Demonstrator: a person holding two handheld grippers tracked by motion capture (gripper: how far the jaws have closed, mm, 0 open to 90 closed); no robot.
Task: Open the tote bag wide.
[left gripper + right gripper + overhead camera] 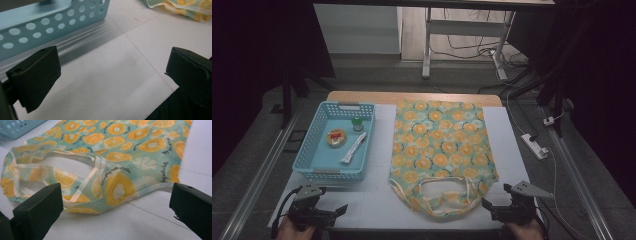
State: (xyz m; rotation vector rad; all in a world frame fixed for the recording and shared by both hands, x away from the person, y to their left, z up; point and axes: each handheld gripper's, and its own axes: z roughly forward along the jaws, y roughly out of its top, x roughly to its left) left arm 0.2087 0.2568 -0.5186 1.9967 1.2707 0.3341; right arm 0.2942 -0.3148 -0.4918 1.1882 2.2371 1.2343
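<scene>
Fruit-print tote bag point(117, 157) lies flat just ahead of right gripper point(116, 202), jaws wide, empty. Probably thin, limp, light cloth; take the near handle loop point(85, 182). Left gripper point(112, 75) wide too.

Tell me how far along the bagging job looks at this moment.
Nothing looks done: the small jar, green-capped bottle and white tube lie in the blue basket, and the fruit-print bag lies flat. Nothing is in hand: the left gripper and right gripper sit open at the near edge. Opening the bag and loading it probably remain.
</scene>
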